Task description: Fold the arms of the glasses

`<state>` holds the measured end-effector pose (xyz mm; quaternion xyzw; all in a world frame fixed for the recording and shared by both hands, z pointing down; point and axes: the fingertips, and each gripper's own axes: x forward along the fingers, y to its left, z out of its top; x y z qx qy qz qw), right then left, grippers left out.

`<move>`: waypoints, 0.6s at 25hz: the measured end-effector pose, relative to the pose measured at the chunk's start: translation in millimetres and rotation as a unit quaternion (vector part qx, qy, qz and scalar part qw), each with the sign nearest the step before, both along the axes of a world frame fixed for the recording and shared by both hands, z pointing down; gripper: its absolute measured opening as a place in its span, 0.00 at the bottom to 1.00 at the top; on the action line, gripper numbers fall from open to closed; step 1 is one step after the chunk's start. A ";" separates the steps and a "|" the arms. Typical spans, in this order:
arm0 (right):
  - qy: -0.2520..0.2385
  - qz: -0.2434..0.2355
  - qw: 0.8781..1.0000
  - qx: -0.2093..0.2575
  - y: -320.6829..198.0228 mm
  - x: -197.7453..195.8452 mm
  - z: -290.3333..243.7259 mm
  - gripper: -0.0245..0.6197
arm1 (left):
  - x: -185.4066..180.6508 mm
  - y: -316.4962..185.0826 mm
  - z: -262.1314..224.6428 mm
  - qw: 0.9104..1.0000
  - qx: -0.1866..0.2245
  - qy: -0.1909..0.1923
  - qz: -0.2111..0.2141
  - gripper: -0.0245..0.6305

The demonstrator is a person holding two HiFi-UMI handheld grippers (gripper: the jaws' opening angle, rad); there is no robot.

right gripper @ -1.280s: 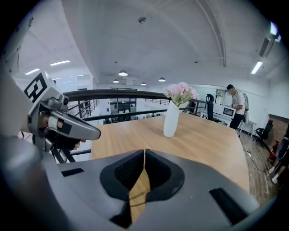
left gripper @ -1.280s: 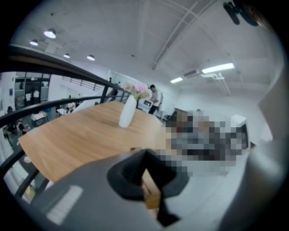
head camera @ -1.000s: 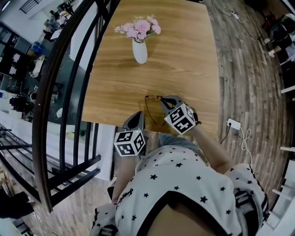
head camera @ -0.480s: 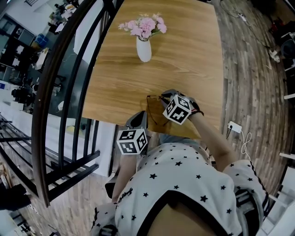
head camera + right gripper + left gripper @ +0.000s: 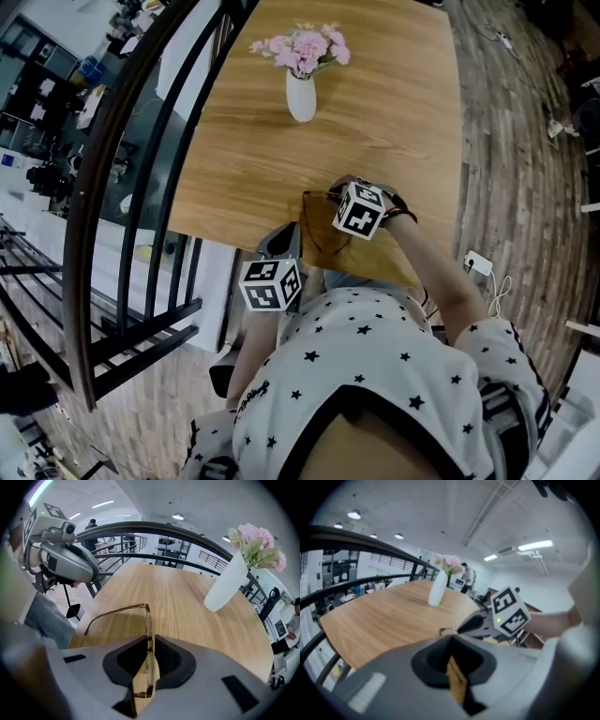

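Thin brown-framed glasses (image 5: 310,221) lie near the front edge of the wooden table (image 5: 375,122). My right gripper (image 5: 334,197) points steeply down at them. In the right gripper view its jaws are shut on the front frame of the glasses (image 5: 147,620), and one arm (image 5: 110,614) sticks out open to the left. My left gripper (image 5: 289,232) hovers at the table's front edge, just left of the glasses. In the left gripper view it (image 5: 452,660) is shut with nothing in it, and the right gripper's marker cube (image 5: 509,612) shows ahead.
A white vase with pink flowers (image 5: 302,94) stands at the middle of the table, well behind the glasses. A dark curved railing (image 5: 122,187) runs along the table's left side. A white power strip (image 5: 476,263) lies on the floor to the right.
The right gripper has sunk and rolled over the glasses, and its marker cube shows a different face. The left gripper has kept still.
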<state>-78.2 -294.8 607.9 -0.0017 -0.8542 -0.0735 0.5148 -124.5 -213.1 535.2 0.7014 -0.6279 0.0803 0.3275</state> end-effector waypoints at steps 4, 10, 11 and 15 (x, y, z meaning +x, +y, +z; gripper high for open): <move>0.003 -0.010 1.000 -0.007 0.1 -2.7 1.2 0.07 | 0.9 -0.6 1.1 1.000 -0.004 -0.002 0.000 0.05; 0.002 -0.003 1.000 -0.009 -1.0 -0.6 1.2 0.07 | 3.3 -1.6 1.3 1.000 -0.003 -0.005 0.004 0.05; 0.001 0.000 1.000 -0.006 -1.3 0.2 0.8 0.07 | 3.4 -1.4 1.1 1.000 -0.003 -0.005 0.004 0.05; -0.010 0.022 1.000 -0.008 -2.0 2.8 -4.8 0.07 | 4.1 -0.6 1.4 1.000 -0.003 -0.005 0.004 0.05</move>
